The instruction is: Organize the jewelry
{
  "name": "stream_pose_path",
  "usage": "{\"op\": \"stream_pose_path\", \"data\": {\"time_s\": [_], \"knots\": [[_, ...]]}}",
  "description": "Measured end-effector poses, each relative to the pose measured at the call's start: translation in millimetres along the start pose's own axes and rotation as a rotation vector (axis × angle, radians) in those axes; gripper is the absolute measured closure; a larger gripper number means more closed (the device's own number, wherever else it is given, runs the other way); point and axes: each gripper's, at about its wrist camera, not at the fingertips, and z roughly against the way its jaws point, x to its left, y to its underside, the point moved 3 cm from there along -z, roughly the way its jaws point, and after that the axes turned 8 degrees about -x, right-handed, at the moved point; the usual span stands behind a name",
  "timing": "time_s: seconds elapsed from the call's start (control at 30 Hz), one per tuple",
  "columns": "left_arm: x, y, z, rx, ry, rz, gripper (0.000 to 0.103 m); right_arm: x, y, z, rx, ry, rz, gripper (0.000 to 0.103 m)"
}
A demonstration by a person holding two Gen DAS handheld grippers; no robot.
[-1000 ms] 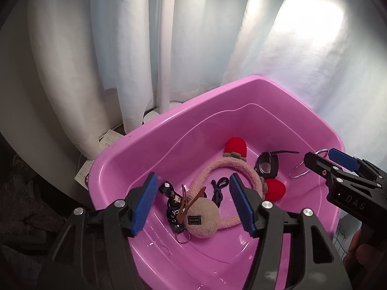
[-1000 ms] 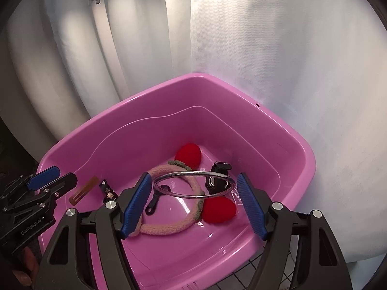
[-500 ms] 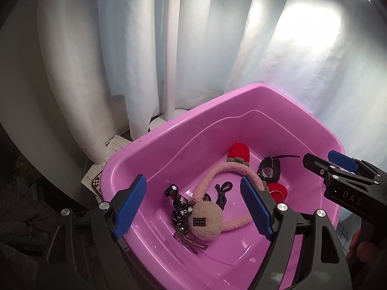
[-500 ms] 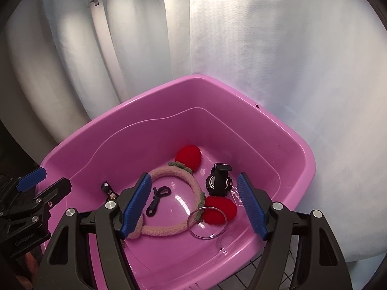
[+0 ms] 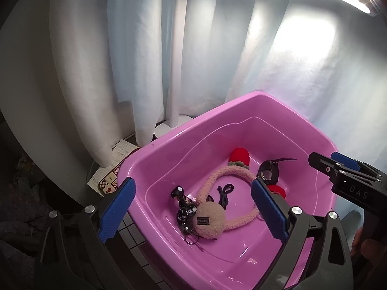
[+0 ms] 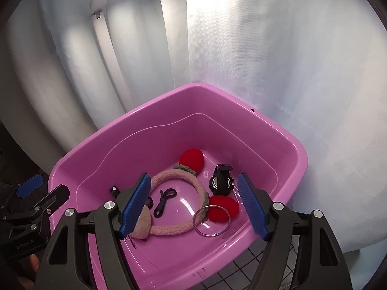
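Note:
A pink tub [image 5: 241, 101] holds the jewelry. In it lie a fuzzy beige headband [image 5: 232, 176] with red puffs, a black watch [image 5: 267, 174], a black hair tie [image 5: 223, 192] and a black strap with a key ring [image 5: 183, 207]. My left gripper [image 5: 193, 209] hovers over the tub's near side, its jaws opening with nothing between the pads. My right gripper [image 6: 193, 204] stands open above the tub [image 6: 193, 89]. Below it a silver bangle [image 6: 211, 220] lies flat on the tub floor against a red puff [image 6: 223, 207], beside the watch [image 6: 221, 181]. Each gripper shows at the edge of the other's view.
White curtains hang close behind the tub. A white lamp pole [image 5: 176, 60] stands at the back left. A checkered notepad [image 5: 108, 176] lies left of the tub. The tub rests on a white tiled surface [image 5: 135, 227]. A hand [image 5: 367, 249] holds the right gripper.
The right gripper let go of the silver bangle, which dropped to the tub floor. The left gripper released a brown clip into the tub, widened its jaws and drew back and up.

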Motion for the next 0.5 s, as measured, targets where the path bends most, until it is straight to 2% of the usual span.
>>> {"op": "stream_pose_path", "data": {"time_s": [0.17,0.23,0.5], "knots": [[2,2,9,-0.008,0.021,-0.007,0.007,5,-4,14,-0.035,-0.008,-0.008,0.032],[2,2,13,-0.015,0.027,-0.011,0.007,8,-5,19,-0.05,-0.013,-0.017,0.028],[3,2,30,-0.035,0.037,-0.001,0.007,17,-5,41,-0.086,-0.014,-0.008,0.028]]}}
